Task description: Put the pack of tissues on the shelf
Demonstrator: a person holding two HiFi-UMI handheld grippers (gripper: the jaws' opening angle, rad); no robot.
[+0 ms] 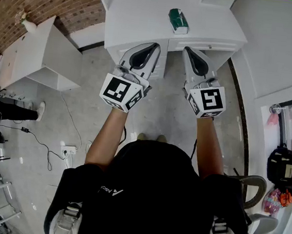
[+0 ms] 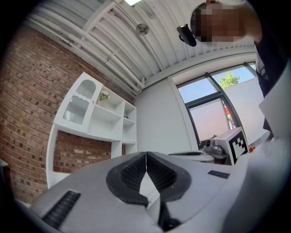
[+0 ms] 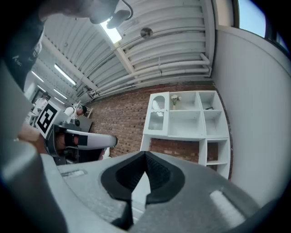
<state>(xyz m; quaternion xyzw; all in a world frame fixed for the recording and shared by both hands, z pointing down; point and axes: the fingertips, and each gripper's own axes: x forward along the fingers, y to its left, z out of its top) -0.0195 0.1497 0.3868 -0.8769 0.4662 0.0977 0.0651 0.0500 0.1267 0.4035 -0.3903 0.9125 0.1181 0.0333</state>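
A green pack of tissues (image 1: pixel 178 20) lies on the white desk top (image 1: pixel 140 20), toward its right side. Both grippers are held up side by side in front of the desk, short of its front edge. My left gripper (image 1: pixel 154 45) is shut and holds nothing. My right gripper (image 1: pixel 186 49) is shut and empty too. The white shelf unit (image 3: pixel 188 123) with open compartments stands against the brick wall; it also shows in the left gripper view as the shelf (image 2: pixel 97 123). In both gripper views the jaws meet tip to tip with nothing between them.
The desk has drawers (image 1: pixel 205 46) under its front edge. A white cabinet (image 1: pixel 38 56) stands to the left on the grey floor. A power strip (image 1: pixel 69 150) with cables lies on the floor at left. A chair (image 1: pixel 253 185) and a black helmet (image 1: pixel 285 166) are at right.
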